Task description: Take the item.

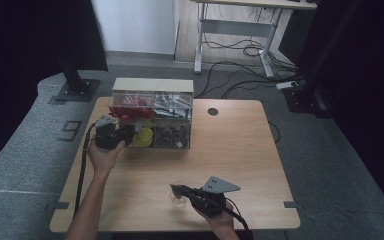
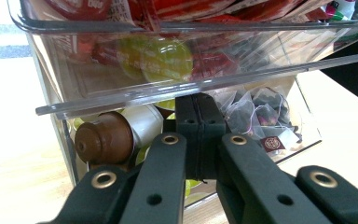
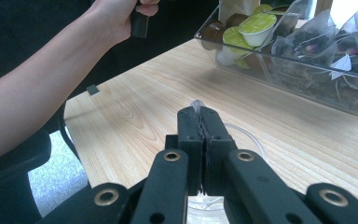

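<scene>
- High view: the left gripper [image 1: 128, 134] is held at the near left compartment of the clear organiser box [image 1: 152, 117], where coffee capsules [image 1: 143, 137] are kept.
- Left gripper view: its jaws are seen pressed together with nothing visibly between them; a brown capsule [image 2: 105, 140] lies just left of the tips, not yet taken.
- Right gripper view: the right gripper [image 3: 200, 122] is seen shut on the rim of a clear plastic cup [image 3: 242, 140] on the near part of the table [image 1: 240, 150].
- No capsule is seen in the cup, so picking and dropping are judged still to be done.

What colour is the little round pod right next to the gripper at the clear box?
Brown, a shiny coffee-brown capsule, clearest in the left gripper view.
</scene>
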